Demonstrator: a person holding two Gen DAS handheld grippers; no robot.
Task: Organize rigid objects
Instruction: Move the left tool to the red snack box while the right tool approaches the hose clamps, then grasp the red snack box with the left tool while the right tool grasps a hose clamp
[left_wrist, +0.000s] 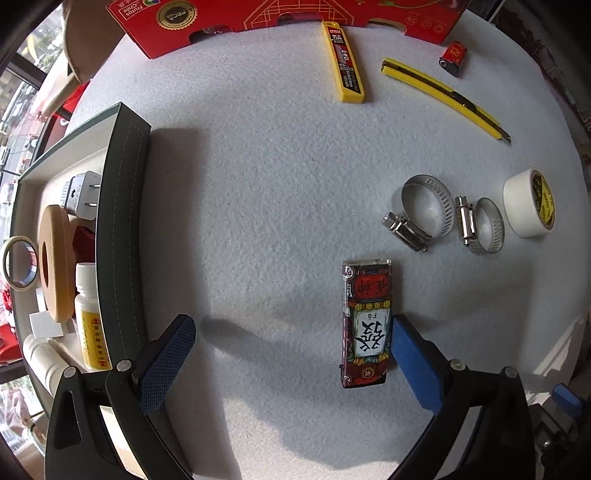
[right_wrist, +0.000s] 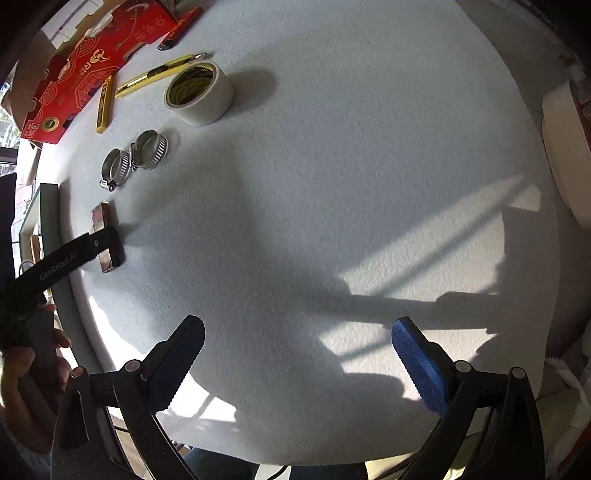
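A small patterned pack (left_wrist: 365, 325) with a large black character on white lies flat on the white felt. My left gripper (left_wrist: 291, 325) stands open around it. The pack sits right against the inner face of the right blue pad (left_wrist: 410, 354), and the left pad (left_wrist: 173, 354) is far from it. In the right wrist view the left gripper's black finger (right_wrist: 74, 254) crosses over the same pack (right_wrist: 107, 236). My right gripper (right_wrist: 298, 326) is open over bare felt, holding nothing.
A dark-walled storage box (left_wrist: 122, 236) at left holds a plug, tape rings and a bottle. Two hose clamps (left_wrist: 424, 210), a white tape roll (left_wrist: 528, 203), a yellow knife (left_wrist: 443, 96), a yellow blade case (left_wrist: 343, 62) and a red battery (left_wrist: 454, 55) lie on the felt. A red carton (left_wrist: 277, 14) stands behind.
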